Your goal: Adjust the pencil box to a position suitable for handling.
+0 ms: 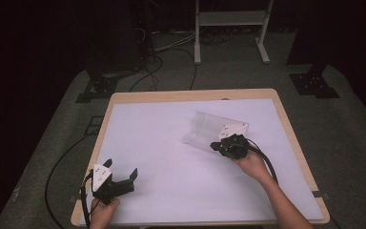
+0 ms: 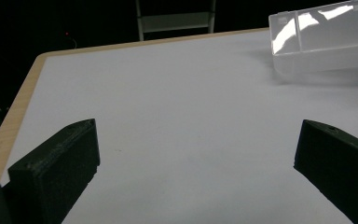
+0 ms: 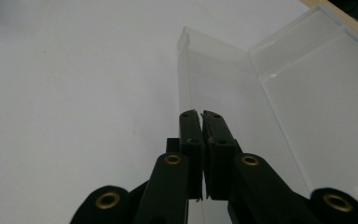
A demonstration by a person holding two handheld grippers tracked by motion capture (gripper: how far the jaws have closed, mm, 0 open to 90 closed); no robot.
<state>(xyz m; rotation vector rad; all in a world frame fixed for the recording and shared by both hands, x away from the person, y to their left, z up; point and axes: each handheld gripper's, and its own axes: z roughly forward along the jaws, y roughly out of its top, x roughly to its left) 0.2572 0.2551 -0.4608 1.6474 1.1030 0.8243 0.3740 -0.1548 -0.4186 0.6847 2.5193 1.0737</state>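
Right of the table's (image 1: pixel 124 210) middle, your right gripper (image 3: pixel 201 114) pinches the open clear box's (image 3: pixel 307 107) wall; your left gripper (image 1: pixel 121 174) idles agape. Tugging could tip the box.

Counter (image 1: pixel 152 143) bare across left and centre. Sole obstacle: clear plastic box (image 1: pixel 209 129), lid up, right of centre. Bare strips behind it and along right edge.

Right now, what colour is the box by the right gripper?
Colourless: the clear plastic box is see-through, best shown in the right gripper view.
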